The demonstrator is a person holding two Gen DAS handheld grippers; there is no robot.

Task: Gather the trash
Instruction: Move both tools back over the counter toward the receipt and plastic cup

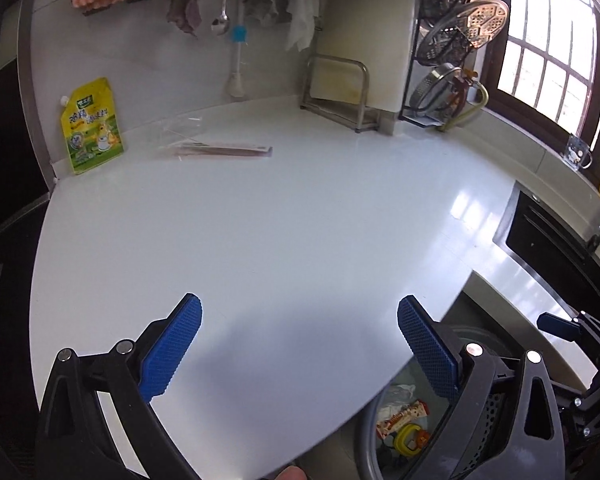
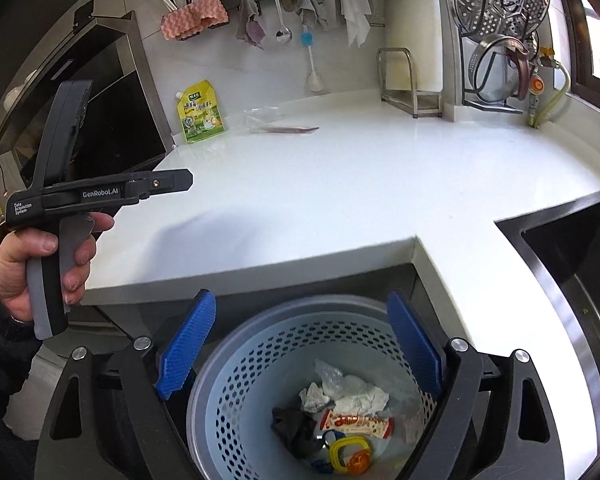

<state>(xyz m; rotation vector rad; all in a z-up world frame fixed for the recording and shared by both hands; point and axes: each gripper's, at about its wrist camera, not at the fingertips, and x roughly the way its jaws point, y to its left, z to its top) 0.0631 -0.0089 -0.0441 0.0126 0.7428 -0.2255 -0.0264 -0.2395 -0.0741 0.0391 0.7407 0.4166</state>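
A yellow-green spouted pouch (image 1: 92, 128) leans against the wall at the back left of the white counter (image 1: 260, 220); it also shows in the right wrist view (image 2: 200, 114). A clear plastic wrapper with a reddish strip (image 1: 216, 148) lies next to it, also in the right wrist view (image 2: 284, 126). My left gripper (image 1: 300, 344) is open and empty above the counter's near edge. My right gripper (image 2: 300, 344) is open and empty above a blue perforated bin (image 2: 260, 360). The bin holds crumpled paper (image 2: 348, 396), a snack wrapper (image 2: 356, 424) and other scraps.
A dark sink (image 2: 572, 248) is cut into the counter at the right. A metal rack (image 1: 340, 92) and a pot-lid stand (image 1: 456, 48) sit at the back. Cloths and utensils hang on the wall (image 1: 228, 12). A dark stove hood (image 2: 100, 112) stands at the left.
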